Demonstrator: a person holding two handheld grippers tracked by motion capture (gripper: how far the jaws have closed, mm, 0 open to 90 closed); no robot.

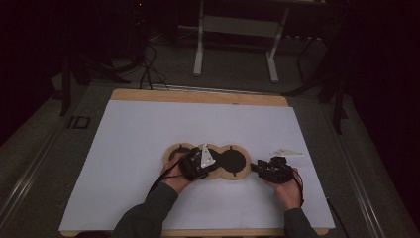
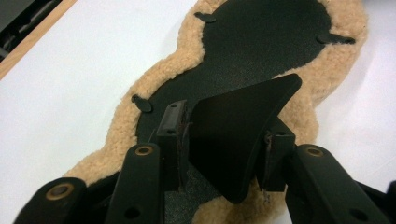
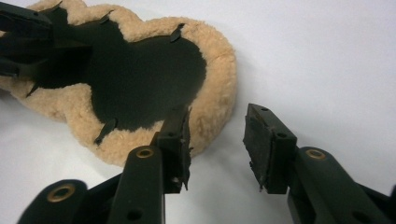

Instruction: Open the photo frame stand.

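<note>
A desk [image 1: 148, 94] under a white sheet [image 1: 148, 148] carries a tan fleece pad [image 2: 154, 84] with a black, three-lobed leather face [image 2: 261, 42], lying near the middle of the sheet. The left tool [image 2: 224, 140] rests over the pad's middle; its jaws stand partly open with a lifted black flap [image 2: 233, 135] of the leather between them, the pads close against its sides, though whether they press on it cannot be told. The right tool [image 3: 217, 140] sits just beside the pad's right end, jaws apart and empty over bare sheet, its near jaw close to the fleece edge.
</note>
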